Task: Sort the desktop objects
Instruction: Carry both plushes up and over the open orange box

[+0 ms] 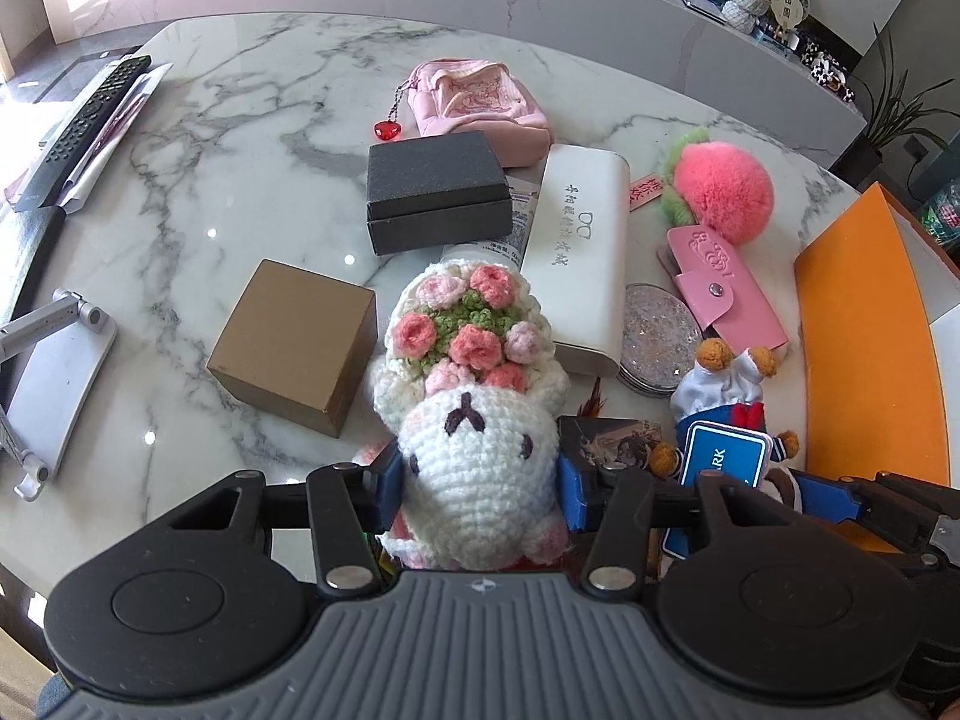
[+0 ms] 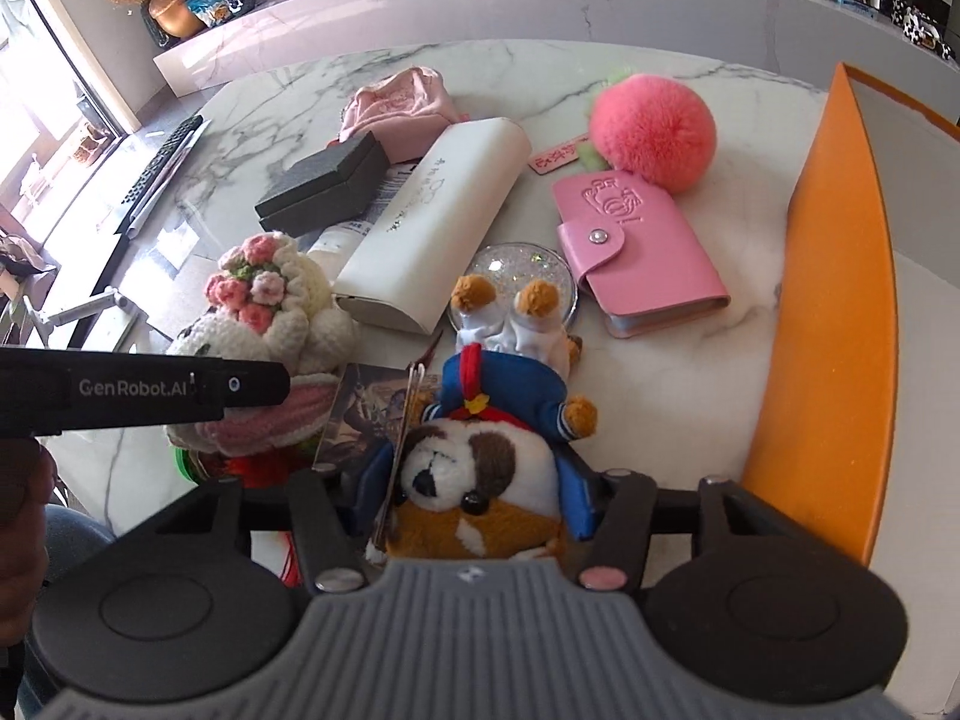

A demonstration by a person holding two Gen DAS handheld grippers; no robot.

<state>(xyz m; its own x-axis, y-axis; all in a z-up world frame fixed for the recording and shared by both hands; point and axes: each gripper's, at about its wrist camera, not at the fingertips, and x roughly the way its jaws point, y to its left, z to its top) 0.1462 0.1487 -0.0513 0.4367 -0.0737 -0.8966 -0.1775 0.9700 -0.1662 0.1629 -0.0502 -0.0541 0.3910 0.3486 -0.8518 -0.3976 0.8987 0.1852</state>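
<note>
While the clutter sits bunched mid-table, the left gripper (image 1: 474, 480) clamps the crochet bunny (image 1: 474, 420) by its head at the near edge, and the right gripper (image 2: 474, 492) pinches the plush dog (image 2: 480, 450) likewise, probably so both toys can go right, to the orange bin (image 2: 834, 300).

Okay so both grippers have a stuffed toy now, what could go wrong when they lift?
1. The left gripper pinches only the crochet bunny's soft head, so it may slip or swing.
2. The plush dog in the right gripper lies on a picture card; its hang tag could drag that along.
3. Both toys sit close, so the grippers might collide.
</note>
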